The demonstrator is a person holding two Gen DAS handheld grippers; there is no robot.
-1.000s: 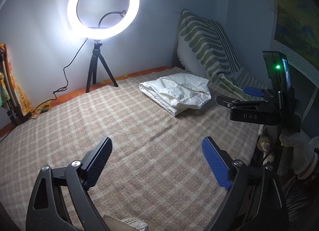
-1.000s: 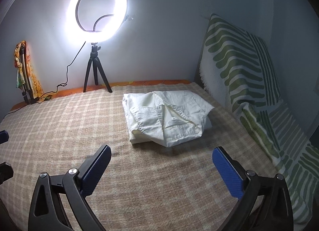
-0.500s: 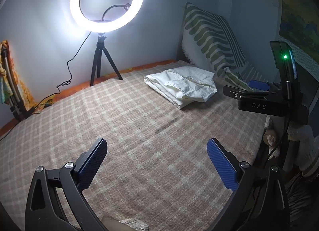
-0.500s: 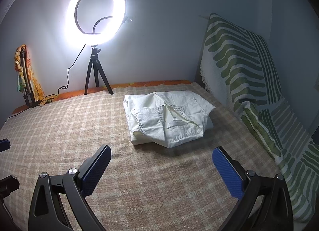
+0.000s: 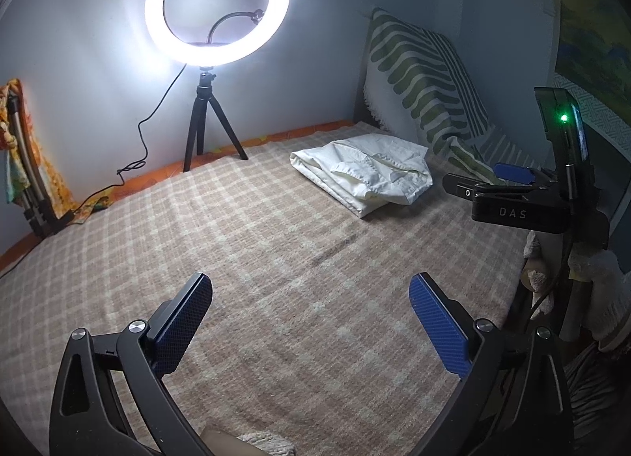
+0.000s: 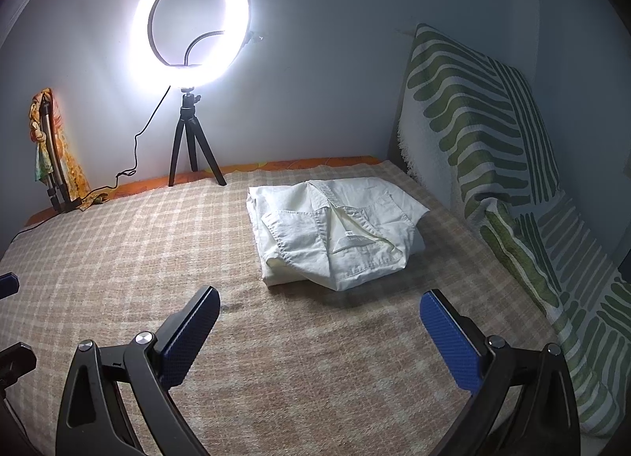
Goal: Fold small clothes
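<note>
At far left, well away from the cream-white folded cotton garment (image 6: 335, 235), an orange patterned cloth (image 6: 49, 148) hangs over a stand against the pale wall. Left of the garment and behind it, the lit white ring light on its black tripod (image 6: 191, 50) stands at the edge of the bed. My left gripper (image 5: 311, 318) hangs over bare weave, short of the garment and well apart from it, blue pads spread wide and holding nothing. The garment itself lies on the tan-and-beige checked woven blanket (image 6: 118, 243), towards the far right of the bed. My right gripper (image 6: 319, 334) hovers just in front of the garment, fingers likewise parted and empty, not touching the cloth. To the garment's right, a white throw with green leaf stripes (image 6: 485, 133) drapes down the side.

I judge the piece already folded into a thick, rough bundle, collar and a small sewn label uppermost, so the step in hand looks like the end of one fold or the pause ahead of the next. If another fold is wanted, my next move calls for both grippers to come down at the near edge, pinch all layers together and carry them over without letting the stack slide.

Readable writing: "DAS" in pale letters on the side of my right gripper's black body, seen from the left wrist camera. The garment label's print is too small to read.
</note>
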